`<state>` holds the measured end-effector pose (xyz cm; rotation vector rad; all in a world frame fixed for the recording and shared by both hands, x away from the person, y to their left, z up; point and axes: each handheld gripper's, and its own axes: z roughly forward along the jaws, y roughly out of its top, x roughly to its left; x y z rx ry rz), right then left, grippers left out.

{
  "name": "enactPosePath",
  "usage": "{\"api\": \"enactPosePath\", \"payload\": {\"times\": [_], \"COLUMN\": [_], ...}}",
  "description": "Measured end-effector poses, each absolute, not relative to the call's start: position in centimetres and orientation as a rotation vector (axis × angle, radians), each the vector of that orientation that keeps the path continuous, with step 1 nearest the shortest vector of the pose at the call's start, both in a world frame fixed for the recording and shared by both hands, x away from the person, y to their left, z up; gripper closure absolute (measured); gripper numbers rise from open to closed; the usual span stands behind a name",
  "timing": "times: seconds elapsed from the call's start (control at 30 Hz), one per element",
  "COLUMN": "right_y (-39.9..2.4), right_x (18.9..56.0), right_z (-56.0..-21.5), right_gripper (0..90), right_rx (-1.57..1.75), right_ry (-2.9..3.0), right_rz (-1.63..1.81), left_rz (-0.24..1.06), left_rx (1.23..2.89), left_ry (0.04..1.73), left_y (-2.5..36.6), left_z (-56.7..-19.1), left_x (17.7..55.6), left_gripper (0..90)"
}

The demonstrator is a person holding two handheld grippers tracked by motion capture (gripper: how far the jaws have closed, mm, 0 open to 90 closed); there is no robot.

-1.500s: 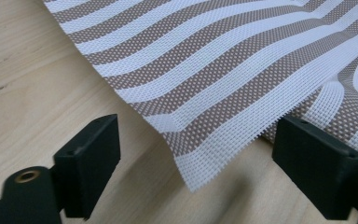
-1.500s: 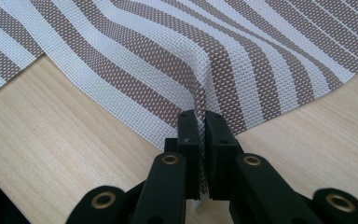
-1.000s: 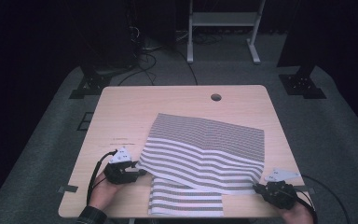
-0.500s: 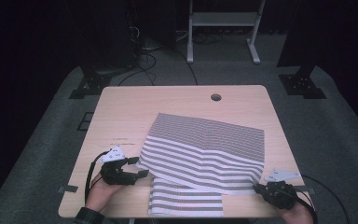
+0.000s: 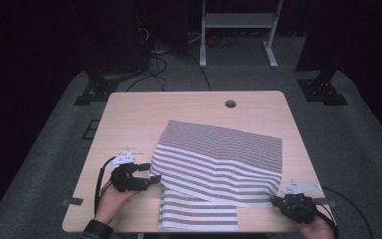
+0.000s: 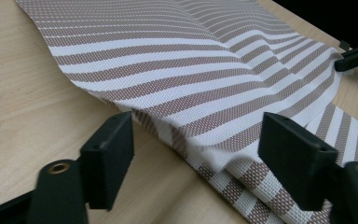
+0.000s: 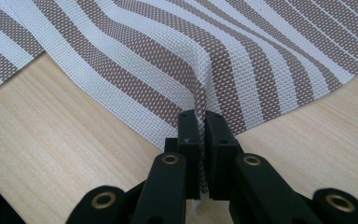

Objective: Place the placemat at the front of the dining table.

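Striped mat (image 5: 219, 164) on table (image 5: 129, 119), folded. Right gripper (image 7: 201, 140) pinched tight on its near corner, anchoring. Left gripper (image 6: 196, 154) spread wide, empty, folded edge just ahead between jaws, probably lining up a grab.

No words, labels, brand marks or numbers can be read anywhere. The striped cloth (image 5: 218, 167) bears only its woven bands, and the wooden table (image 5: 129, 119) is plain; any small print on the dim gear behind would be too dark to read.
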<state>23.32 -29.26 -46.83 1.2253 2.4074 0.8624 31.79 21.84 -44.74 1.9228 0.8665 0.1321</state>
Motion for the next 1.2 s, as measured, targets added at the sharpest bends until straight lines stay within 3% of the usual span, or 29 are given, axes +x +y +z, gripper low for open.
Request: {"api": "enactPosePath", "payload": {"times": [0.13,0.23,0.33,0.53,0.67,0.83,1.1,1.2], "right_y": [-29.2,-29.2,-29.3,-29.3,-29.3,-29.3,-29.3,-29.3], "right_x": [23.3,23.3,23.3,23.3,23.3,23.3,23.3,23.3], "right_z": [-46.8,-46.8,-46.8,-46.8,-46.8,-46.8,-46.8,-46.8], "right_gripper": [86.0,86.0,86.0,86.0,86.0,86.0,86.0,86.1], "right_rx": [1.225,1.225,1.226,1.226,1.226,1.226,1.226,1.227], "right_ry": [2.407,2.407,2.407,2.407,2.407,2.407,2.407,2.407], "right_rz": [0.862,0.862,0.862,0.862,0.864,0.863,0.863,0.863], "left_rz": [0.137,0.163,0.148,0.165,0.079,0.041,-0.023,-0.022], "left_rx": [1.943,1.993,2.034,2.051,2.053,2.036,2.016,2.031], "left_ry": [0.899,0.93,0.969,1.025,1.042,1.027,1.044,1.051], "left_y": [22.0,22.0,21.8,22.1,22.2,22.2,22.0,22.1], "left_z": [-45.0,-45.2,-45.7,-46.6,-47.2,-47.3,-47.3,-47.3], "left_x": [32.1,32.1,32.2,32.4,32.7,32.6,32.5,32.5], "left_gripper": [24.5,41.2,47.8,27.3,22.1,22.8,43.4,55.9]}}
